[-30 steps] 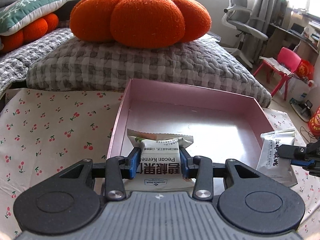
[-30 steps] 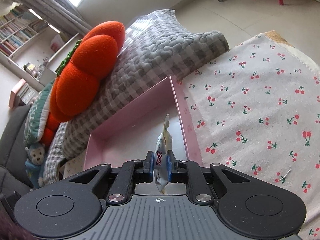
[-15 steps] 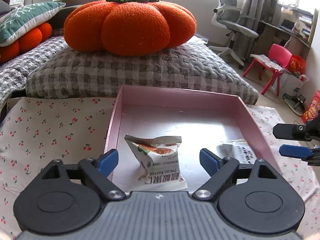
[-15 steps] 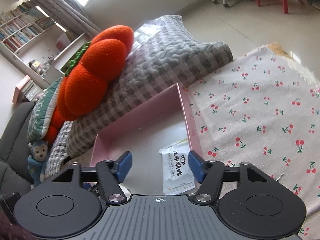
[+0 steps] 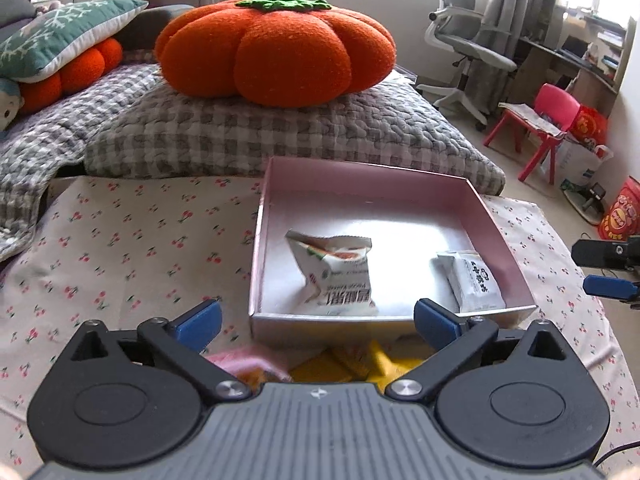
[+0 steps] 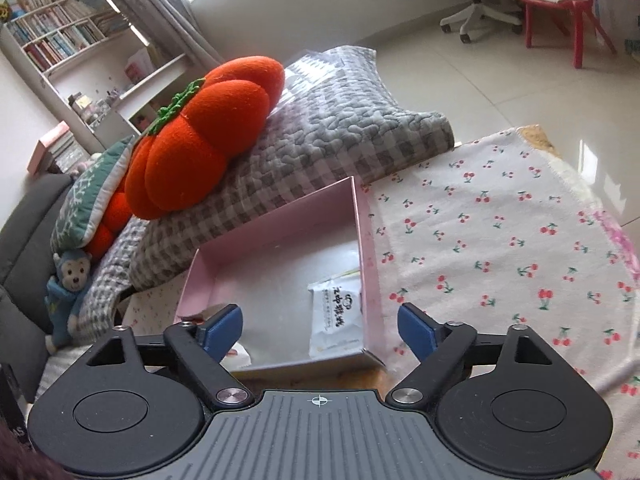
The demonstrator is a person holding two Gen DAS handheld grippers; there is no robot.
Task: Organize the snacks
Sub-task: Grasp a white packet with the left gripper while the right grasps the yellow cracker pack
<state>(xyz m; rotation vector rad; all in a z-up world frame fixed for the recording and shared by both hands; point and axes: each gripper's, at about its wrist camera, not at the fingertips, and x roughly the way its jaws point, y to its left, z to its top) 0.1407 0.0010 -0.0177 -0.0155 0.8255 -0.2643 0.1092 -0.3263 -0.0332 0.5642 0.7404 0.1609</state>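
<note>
both claws are wide open with nothing between their blue tips, and both have just been opening. the left claw hangs just in front of the near wall of the pink box, and the right claw hangs over the box's near right corner. the box sits on a white cloth with little red cherries. two snack packs lie inside the box, each let go and touching no claw. the bigger white pack with green and orange print lies near the middle, a bit crumpled, with one end sticking up. the small white pack with black writing lies flat in the near right corner, right beside the right wall; in the right claw's view the same small pack lies between the two blue tips but lower down, not touched. some yellow packs and something pink lie on the cloth under the left claw, outside the box. behind the box there is a grey checked blanket with a big orange pumpkin pillow on top. the right claw's blue tip also shows at the right edge of the left claw's view.
</note>
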